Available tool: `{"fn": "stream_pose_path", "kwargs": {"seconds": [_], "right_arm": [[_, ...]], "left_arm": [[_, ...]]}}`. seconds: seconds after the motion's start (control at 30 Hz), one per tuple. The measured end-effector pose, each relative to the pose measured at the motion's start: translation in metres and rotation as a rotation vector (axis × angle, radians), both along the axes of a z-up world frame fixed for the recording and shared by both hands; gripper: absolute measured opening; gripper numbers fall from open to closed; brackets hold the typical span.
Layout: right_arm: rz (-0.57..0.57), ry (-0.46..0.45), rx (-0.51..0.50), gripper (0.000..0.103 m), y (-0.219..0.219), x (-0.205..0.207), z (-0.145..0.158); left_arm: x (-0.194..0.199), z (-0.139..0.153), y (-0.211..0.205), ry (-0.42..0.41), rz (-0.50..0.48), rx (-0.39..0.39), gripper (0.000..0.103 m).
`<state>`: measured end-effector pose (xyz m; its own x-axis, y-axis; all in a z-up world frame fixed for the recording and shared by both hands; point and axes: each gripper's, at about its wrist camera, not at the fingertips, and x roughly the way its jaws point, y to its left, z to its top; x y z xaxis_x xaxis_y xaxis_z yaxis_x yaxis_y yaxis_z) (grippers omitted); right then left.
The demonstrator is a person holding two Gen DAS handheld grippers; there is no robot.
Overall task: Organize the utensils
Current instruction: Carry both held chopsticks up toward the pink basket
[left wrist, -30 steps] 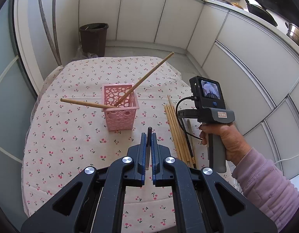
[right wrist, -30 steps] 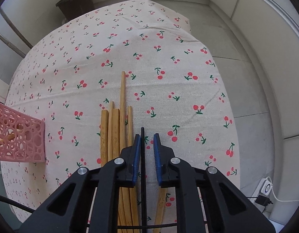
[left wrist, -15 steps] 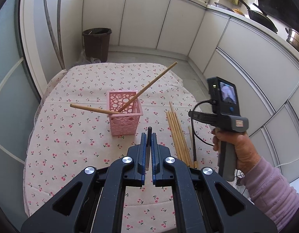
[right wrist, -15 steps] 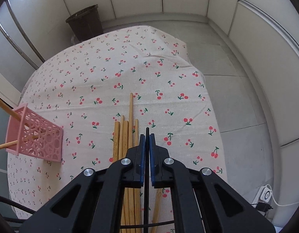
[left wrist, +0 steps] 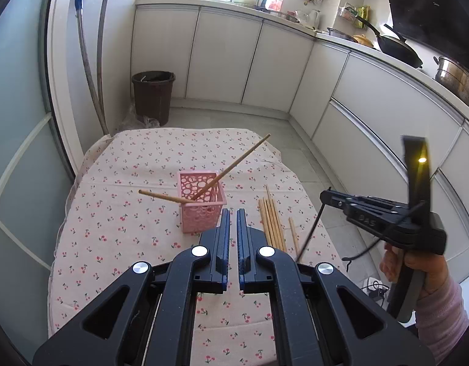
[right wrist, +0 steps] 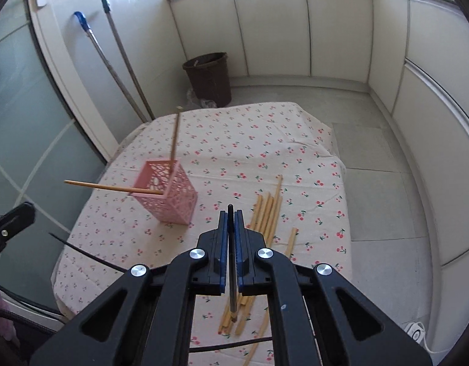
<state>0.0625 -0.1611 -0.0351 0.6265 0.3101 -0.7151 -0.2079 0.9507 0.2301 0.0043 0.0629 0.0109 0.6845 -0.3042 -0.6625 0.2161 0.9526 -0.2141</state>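
Lifted off the surface point(right wrist: 295, 140) since a second ago, the right tool point(right wrist: 231, 213) stays clamped on a dark chopstick point(right wrist: 232, 289), frame centre. Left tool point(left wrist: 231, 213): closed, empty. Wooden chopsticks point(right wrist: 264, 213) lie right of the pink basket point(right wrist: 170, 195).

our left hand-held gripper point(left wrist: 232, 213) is black plastic: two angular arms with triangular cut-outs, silver round screws at the joints, and blue pads lining its slim fingers point(left wrist: 224, 235). our right hand-held gripper point(right wrist: 231, 215) is built the same. seen from the left wrist, the right one has a black body with faint raised lettering, a grey handle, a thin black cable and a small amber light. our right hand point(left wrist: 417, 270) comes out of a pink knit sleeve point(left wrist: 440, 317).
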Motion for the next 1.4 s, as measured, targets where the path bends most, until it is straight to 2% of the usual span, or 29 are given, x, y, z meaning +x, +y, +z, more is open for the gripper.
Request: {"fn": "stream_pose_path", "kwargs": {"seconds": [0.1, 0.2, 0.23, 0.37, 0.43, 0.5, 0.63, 0.7, 0.73, 0.77, 0.8, 0.83, 0.87, 0.9, 0.97, 1.0, 1.1, 1.17, 1.3, 1.4], "right_arm": [[0.031, -0.020, 0.023, 0.004, 0.009, -0.020, 0.009], [0.055, -0.040, 0.055, 0.004, 0.014, -0.035, 0.015], [0.064, -0.048, 0.065, 0.004, 0.016, -0.039, 0.018], [0.097, -0.069, 0.090, 0.004, 0.021, -0.044, 0.025], [0.111, -0.069, 0.102, 0.004, 0.023, -0.046, 0.027], [0.121, -0.067, 0.108, 0.004, 0.026, -0.047, 0.027], [0.136, -0.064, 0.121, 0.004, 0.028, -0.049, 0.029], [0.139, -0.062, 0.126, 0.004, 0.027, -0.049, 0.029], [0.139, -0.061, 0.127, 0.004, 0.027, -0.049, 0.028], [0.138, -0.057, 0.126, 0.004, 0.027, -0.049, 0.027], [0.138, -0.052, 0.126, 0.004, 0.027, -0.049, 0.026], [0.137, -0.048, 0.124, 0.004, 0.027, -0.048, 0.024], [0.137, -0.046, 0.124, 0.004, 0.028, -0.048, 0.024], [0.136, -0.045, 0.123, 0.004, 0.028, -0.048, 0.024], [0.136, -0.043, 0.126, 0.004, 0.028, -0.047, 0.024], [0.136, -0.043, 0.128, 0.004, 0.027, -0.047, 0.024], [0.133, -0.045, 0.139, 0.004, 0.026, -0.048, 0.025], [0.134, -0.051, 0.148, 0.004, 0.025, -0.049, 0.027], [0.145, -0.072, 0.168, 0.004, 0.024, -0.053, 0.035], [0.156, -0.095, 0.177, 0.004, 0.025, -0.059, 0.045]], "left_arm": [[0.009, -0.014, 0.015, 0.086, 0.032, -0.040, 0.005], [0.022, -0.045, 0.044, 0.266, 0.123, -0.139, 0.005], [0.025, -0.057, 0.054, 0.322, 0.158, -0.157, 0.008], [0.030, -0.124, 0.093, 0.579, 0.330, -0.239, 0.035], [0.025, -0.164, 0.113, 0.706, 0.450, -0.336, 0.037], [0.023, -0.192, 0.129, 0.769, 0.574, -0.387, 0.037], [0.031, -0.205, 0.145, 0.725, 0.763, -0.391, 0.040], [0.036, -0.204, 0.146, 0.711, 0.820, -0.402, 0.052], [0.041, -0.203, 0.143, 0.709, 0.836, -0.385, 0.054], [0.047, -0.200, 0.139, 0.704, 0.844, -0.349, 0.057], [0.052, -0.201, 0.137, 0.710, 0.838, -0.301, 0.057], [0.058, -0.199, 0.131, 0.707, 0.823, -0.236, 0.055], [0.061, -0.198, 0.125, 0.695, 0.808, -0.172, 0.046], [0.065, -0.197, 0.120, 0.670, 0.773, -0.118, 0.025], [0.066, -0.197, 0.115, 0.633, 0.729, -0.048, 0.017], [0.066, -0.197, 0.114, 0.611, 0.697, -0.043, 0.014], [0.064, -0.198, 0.122, 0.570, 0.591, -0.155, 0.004], [0.060, -0.191, 0.121, 0.528, 0.534, -0.184, 0.004], [0.045, -0.150, 0.113, 0.411, 0.414, -0.210, 0.004], [0.028, -0.111, 0.100, 0.313, 0.332, -0.185, 0.004]]}}
